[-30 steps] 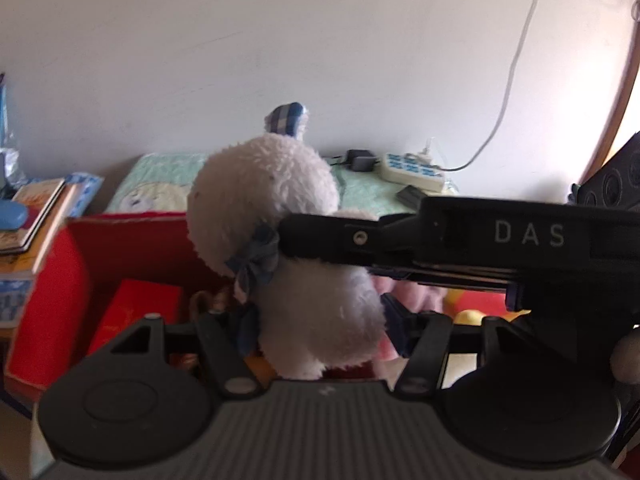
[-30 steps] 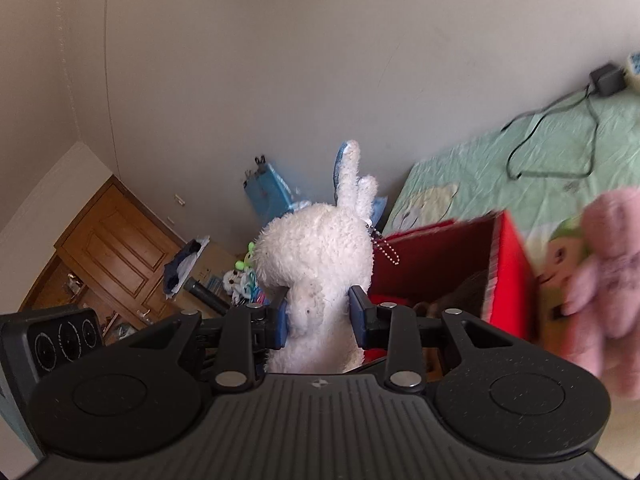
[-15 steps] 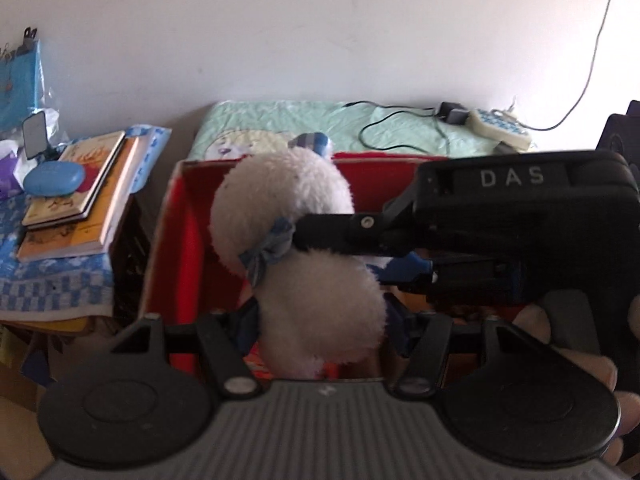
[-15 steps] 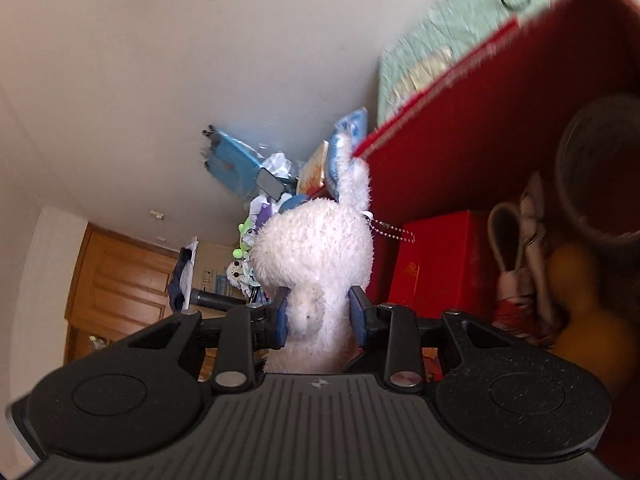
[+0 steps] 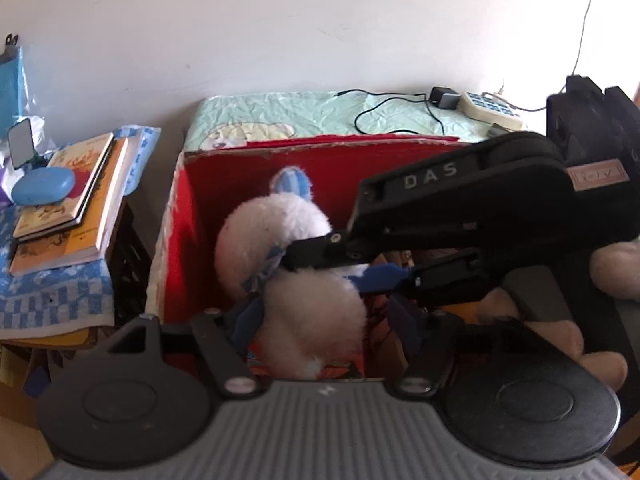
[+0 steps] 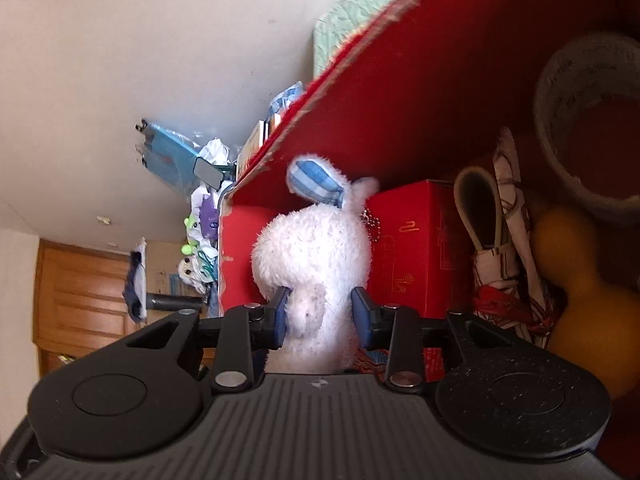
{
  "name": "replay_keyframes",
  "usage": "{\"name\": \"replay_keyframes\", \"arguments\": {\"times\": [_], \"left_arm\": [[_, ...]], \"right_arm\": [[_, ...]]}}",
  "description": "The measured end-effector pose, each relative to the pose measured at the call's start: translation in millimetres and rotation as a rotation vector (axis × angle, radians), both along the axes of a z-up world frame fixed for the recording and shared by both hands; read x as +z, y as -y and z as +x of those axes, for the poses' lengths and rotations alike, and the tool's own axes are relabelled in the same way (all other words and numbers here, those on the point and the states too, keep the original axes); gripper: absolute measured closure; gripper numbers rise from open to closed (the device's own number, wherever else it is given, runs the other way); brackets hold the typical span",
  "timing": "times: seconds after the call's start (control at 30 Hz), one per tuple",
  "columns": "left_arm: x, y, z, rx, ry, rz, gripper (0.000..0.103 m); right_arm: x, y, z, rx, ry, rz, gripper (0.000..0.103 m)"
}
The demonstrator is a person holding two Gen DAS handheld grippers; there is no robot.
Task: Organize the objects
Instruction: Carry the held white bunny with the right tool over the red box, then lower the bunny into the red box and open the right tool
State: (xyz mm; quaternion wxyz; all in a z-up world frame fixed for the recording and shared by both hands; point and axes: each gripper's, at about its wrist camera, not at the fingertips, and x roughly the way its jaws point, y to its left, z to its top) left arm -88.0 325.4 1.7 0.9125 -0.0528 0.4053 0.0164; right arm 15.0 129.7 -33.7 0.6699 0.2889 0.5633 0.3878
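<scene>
— Right wrist view: right gripper [image 6: 320, 316] clamps the white plush rabbit [image 6: 316, 264] inside the red box [image 6: 400, 92]?
— Yes. Left gripper [image 5: 320, 320] flanks it; contact hidden, cannot tell.

I can read only one word clearly: "DAS", in pale capital letters on the black body of the right gripper [image 5: 322, 272], seen from my left camera. The small red box [image 6: 416, 248] carries gold signs, and the tape roll [image 6: 588, 120] small print, but both are too blurred to read.
</scene>
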Motion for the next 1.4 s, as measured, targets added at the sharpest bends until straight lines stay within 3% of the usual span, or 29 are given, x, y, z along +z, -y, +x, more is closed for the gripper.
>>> {"name": "replay_keyframes", "arguments": {"times": [0.1, 0.27, 0.37, 0.47, 0.57, 0.67, 0.77, 0.97, 1.2, 1.33, 1.4], "left_arm": [[1.4, 2.7, -4.8, -0.001, -0.005, 0.014, 0.030], [4.7, -1.3, -7.6, 0.018, -0.001, 0.007, 0.031], [8.0, 1.4, -9.1, 0.031, 0.012, 0.031, 0.031], [7.5, 1.8, -9.6, 0.040, 0.007, 0.033, 0.031], [6.1, 0.4, -10.0, 0.051, -0.002, 0.030, 0.031], [5.7, 0.3, -11.9, 0.062, -0.008, 0.038, 0.031], [6.5, 0.9, -11.7, 0.071, -0.016, 0.050, 0.031], [7.9, 2.9, -6.3, 0.102, -0.044, 0.073, 0.030], [6.0, 11.5, 7.7, 0.130, -0.093, 0.094, 0.025], [5.7, 21.6, 13.3, 0.142, -0.126, 0.117, 0.025], [7.0, 27.7, 14.0, 0.152, -0.131, 0.129, 0.025]], "right_arm": [[8.1, 2.5, -5.8, 0.008, 0.059, -0.048, 0.065], [8.9, 27.1, -8.9, -0.033, 0.088, -0.048, 0.065], [12.1, 33.0, -11.0, -0.049, 0.147, -0.122, 0.066], [17.2, 19.9, -9.7, -0.026, 0.199, -0.181, 0.074], [11.5, 1.9, -6.3, 0.001, 0.163, -0.201, 0.082], [3.4, -16.7, -2.6, 0.019, 0.082, -0.152, 0.082], [3.2, -31.6, -6.8, 0.068, 0.113, -0.179, 0.081], [13.2, -22.4, -16.0, 0.045, 0.221, -0.227, 0.072], [26.4, 5.5, -29.6, -0.014, 0.354, -0.283, 0.069], [34.4, 10.0, -37.2, -0.048, 0.445, -0.322, 0.056], [37.5, 15.3, -41.5, -0.060, 0.476, -0.326, 0.055]]}}
